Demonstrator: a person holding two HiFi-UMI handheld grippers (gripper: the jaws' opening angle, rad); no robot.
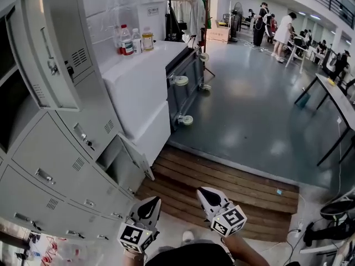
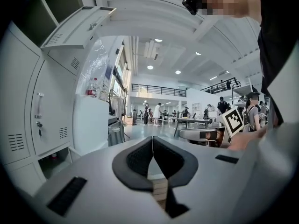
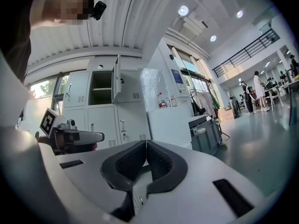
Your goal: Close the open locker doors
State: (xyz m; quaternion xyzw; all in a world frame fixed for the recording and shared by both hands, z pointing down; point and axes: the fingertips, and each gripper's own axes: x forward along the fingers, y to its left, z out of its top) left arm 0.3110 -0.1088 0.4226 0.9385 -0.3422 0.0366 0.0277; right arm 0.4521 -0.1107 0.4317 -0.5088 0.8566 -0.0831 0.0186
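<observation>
A bank of grey lockers (image 1: 50,165) fills the left of the head view. One tall upper door (image 1: 61,54) stands swung out, and a small lower door (image 1: 137,158) hangs open over its compartment (image 1: 113,162). Both grippers are held low in front of the person, apart from the lockers. My left gripper (image 1: 154,202) is shut and empty, its pads meeting (image 2: 152,141). My right gripper (image 1: 204,193) is shut and empty too (image 3: 146,143). The right gripper view shows the upper open door (image 3: 115,78) edge-on beside its dark compartment (image 3: 100,87).
A white cabinet (image 1: 141,87) with bottles (image 1: 133,40) on top adjoins the lockers, then a grey wheeled cart (image 1: 186,85). A wooden plank step (image 1: 222,184) lies ahead. Dark tables (image 1: 333,96) stand at right, a clothes rack (image 1: 186,10) and people (image 1: 277,29) far back.
</observation>
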